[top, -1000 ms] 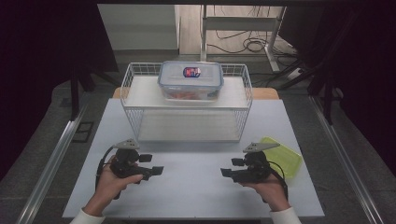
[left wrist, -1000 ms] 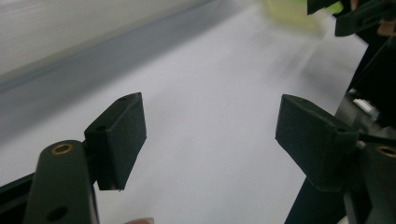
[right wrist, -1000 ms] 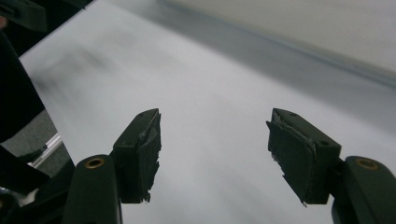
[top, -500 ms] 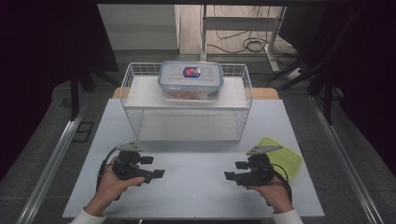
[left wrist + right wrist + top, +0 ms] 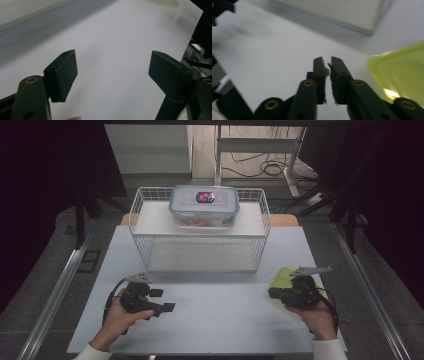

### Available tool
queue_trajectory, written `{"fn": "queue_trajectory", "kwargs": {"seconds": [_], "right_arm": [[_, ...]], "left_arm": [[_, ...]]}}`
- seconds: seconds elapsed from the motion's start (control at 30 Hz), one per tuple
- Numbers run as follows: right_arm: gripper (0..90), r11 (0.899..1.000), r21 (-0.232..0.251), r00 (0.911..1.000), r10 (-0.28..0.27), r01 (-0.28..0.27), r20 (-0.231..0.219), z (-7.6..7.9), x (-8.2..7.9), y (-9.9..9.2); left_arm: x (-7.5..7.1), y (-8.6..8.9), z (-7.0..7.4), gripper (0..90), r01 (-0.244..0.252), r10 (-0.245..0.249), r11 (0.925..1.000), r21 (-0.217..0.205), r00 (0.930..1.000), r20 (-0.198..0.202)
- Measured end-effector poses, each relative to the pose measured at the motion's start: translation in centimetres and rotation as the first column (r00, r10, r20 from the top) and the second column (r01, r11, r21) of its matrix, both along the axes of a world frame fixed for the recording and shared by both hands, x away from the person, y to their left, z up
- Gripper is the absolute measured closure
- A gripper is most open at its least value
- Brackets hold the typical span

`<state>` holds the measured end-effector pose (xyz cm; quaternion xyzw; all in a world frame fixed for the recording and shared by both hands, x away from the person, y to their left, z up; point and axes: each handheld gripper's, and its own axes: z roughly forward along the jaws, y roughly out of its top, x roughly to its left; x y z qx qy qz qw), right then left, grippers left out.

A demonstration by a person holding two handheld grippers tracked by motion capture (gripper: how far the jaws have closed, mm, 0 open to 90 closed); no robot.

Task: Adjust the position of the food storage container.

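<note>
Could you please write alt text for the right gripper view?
The right hand-held gripper points across a white table, its black jaws closed together with nothing between them. A yellow-green lid lies beside it, and a wire basket stands blurred beyond.

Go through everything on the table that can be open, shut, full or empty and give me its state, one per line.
Left gripper: open, nothing between the jaws.
Right gripper: shut on nothing; its jaws have just been closing.
Clear food box: lid on, on top of the rack, something reddish inside.
Wire rack: upright, lower shelf bare.
Yellow-green lid: off, lying flat on the table beside the right gripper.
</note>
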<state>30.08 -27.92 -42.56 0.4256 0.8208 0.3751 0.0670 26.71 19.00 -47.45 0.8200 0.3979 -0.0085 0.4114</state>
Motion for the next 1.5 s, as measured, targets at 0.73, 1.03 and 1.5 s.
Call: {"fn": "queue_trajectory", "kwargs": {"seconds": [0.73, 1.03, 1.5], "right_arm": [[89.1, 0.952, -0.131, 0.9599, -0.280, 0.278, 0.001, -2.6, 11.4, -6.6], [89.2, 0.957, -0.159, 0.9652, -0.254, 0.242, -0.061, -3.8, 12.5, -6.1], [89.2, 0.983, -0.145, 0.9890, -0.122, 0.109, -0.084, -3.8, 9.8, -3.4]], "left_arm": [[-0.4, 0.3, -0.5, 22.7, -0.029, 0.029, 0.9992, 0.027, 0.9995, -0.008], [-0.2, 0.7, -0.7, 22.9, -0.036, 0.037, 0.9993, 0.008, 0.9991, -0.022], [-0.2, 0.4, -0.8, 22.8, -0.021, 0.021, 0.9996, 0.019, 0.9994, -0.027]]}}
